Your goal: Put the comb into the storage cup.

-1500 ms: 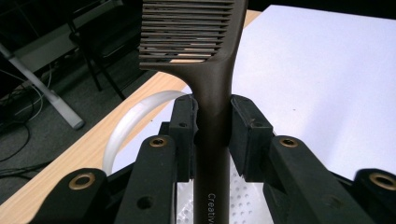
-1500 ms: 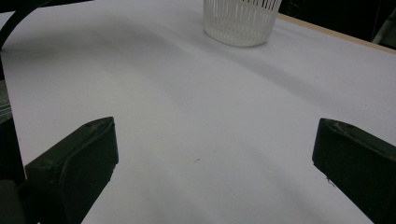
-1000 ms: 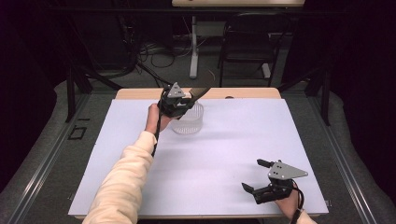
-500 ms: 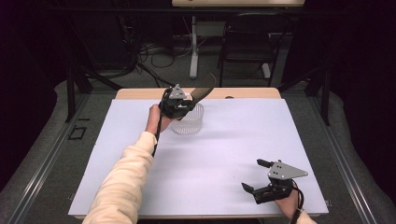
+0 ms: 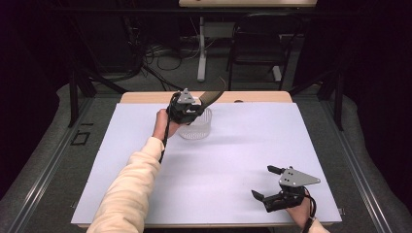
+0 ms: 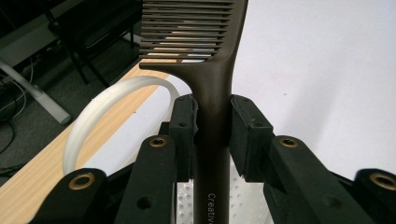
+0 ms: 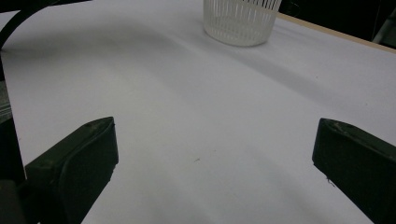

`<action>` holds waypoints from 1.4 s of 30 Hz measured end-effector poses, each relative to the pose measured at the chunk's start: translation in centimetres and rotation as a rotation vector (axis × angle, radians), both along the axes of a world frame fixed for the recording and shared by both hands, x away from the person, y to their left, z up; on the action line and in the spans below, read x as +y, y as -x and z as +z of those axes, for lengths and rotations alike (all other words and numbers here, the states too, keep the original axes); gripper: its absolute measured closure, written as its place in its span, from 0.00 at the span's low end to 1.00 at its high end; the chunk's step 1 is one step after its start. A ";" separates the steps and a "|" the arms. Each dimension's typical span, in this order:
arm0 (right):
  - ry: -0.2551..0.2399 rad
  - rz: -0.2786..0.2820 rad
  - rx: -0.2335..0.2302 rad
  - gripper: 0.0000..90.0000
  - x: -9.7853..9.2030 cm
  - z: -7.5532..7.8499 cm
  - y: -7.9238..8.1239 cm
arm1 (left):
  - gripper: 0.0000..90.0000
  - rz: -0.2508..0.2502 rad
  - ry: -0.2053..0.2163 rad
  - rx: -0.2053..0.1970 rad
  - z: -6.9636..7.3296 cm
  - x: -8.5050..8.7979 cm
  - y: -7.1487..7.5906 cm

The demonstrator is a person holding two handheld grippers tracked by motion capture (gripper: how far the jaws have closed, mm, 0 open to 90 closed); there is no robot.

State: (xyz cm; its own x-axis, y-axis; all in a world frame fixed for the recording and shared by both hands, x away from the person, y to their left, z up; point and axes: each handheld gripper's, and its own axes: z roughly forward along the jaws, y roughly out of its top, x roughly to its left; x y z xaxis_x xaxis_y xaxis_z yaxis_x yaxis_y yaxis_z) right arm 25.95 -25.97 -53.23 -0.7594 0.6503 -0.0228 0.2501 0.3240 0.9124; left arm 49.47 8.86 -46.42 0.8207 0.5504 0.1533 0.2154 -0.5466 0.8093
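One risk: left tool (image 6: 212,126) pinching dark brown plastic comb (image 6: 215,70) by handle over white slotted plastic basket (image 5: 195,127) far on surface (image 5: 233,165); long comb could catch rim, tip basket. Right tool (image 5: 272,187) spread, idle, near right.

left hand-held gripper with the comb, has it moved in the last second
No. The left hand-held gripper sits at the same spot over the white basket near the table's far edge, shut on the comb.

No visible change, comb (image 5: 213,96) (in left hand-held gripper (image 5: 187,108)) unmoved
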 end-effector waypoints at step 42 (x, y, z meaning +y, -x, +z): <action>0.002 0.000 -0.002 0.00 -0.1 0.0 0.0 | 0.79 -0.001 -0.026 0.044 -1.4 -1.1 -0.3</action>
State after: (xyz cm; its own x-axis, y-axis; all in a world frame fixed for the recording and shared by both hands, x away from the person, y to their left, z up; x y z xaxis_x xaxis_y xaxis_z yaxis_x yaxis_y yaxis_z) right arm 25.92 -26.02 -53.19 -0.7594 0.6501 -0.0258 0.2477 0.3256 0.9125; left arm 49.82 7.74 -47.82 0.8277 0.5455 0.1314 0.2497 -0.5678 0.7844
